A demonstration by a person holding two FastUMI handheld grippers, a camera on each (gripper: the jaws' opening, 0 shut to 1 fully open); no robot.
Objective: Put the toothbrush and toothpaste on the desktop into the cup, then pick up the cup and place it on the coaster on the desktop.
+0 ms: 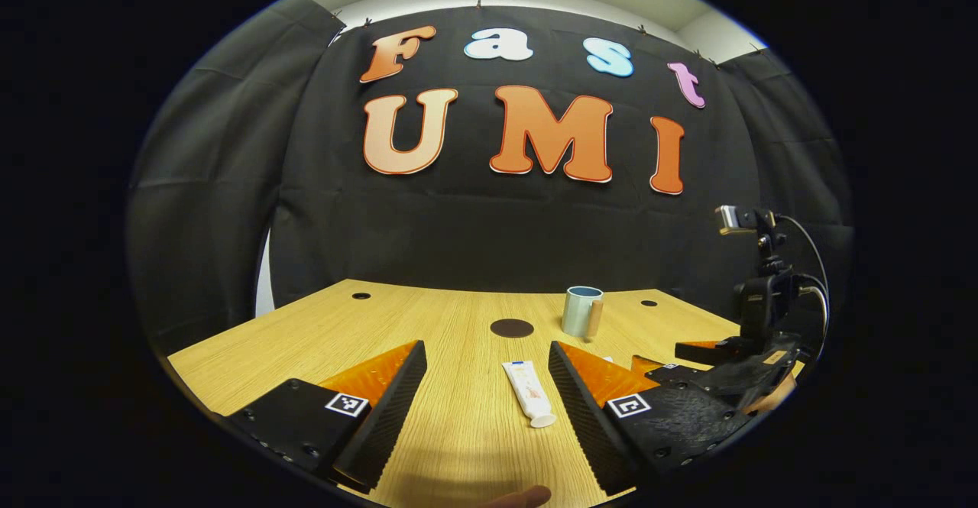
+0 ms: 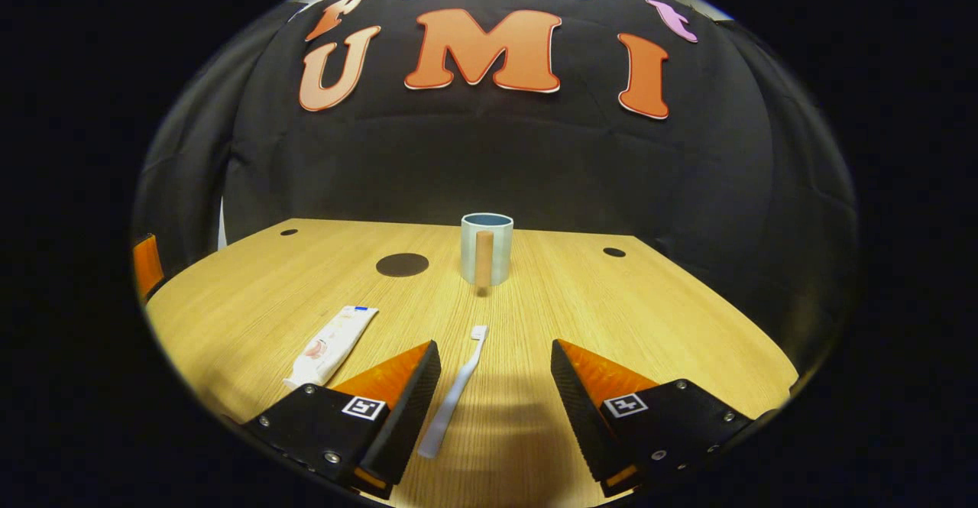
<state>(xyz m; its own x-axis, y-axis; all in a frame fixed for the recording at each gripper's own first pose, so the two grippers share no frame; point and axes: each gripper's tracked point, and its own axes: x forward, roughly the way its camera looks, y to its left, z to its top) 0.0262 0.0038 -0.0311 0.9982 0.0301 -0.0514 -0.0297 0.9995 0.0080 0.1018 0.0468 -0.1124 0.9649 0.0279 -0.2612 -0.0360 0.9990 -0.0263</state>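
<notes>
On the worktop [image 2: 649, 302] I see the cup [image 2: 486, 248] standing beyond both tools. My left tool [image 1: 487, 382] is spread around the toothpaste [image 1: 529, 392]; my right tool [image 2: 495, 382] is spread, the toothbrush [image 2: 456, 389] between its fingers.

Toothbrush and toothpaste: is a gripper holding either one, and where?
Neither. The toothpaste and toothbrush lie on the table between open jaws, untouched.

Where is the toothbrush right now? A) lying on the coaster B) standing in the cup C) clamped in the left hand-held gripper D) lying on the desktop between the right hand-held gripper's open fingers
D: the toothbrush lies flat on the desktop, inside the open right hand-held gripper, short of the cup.
</notes>
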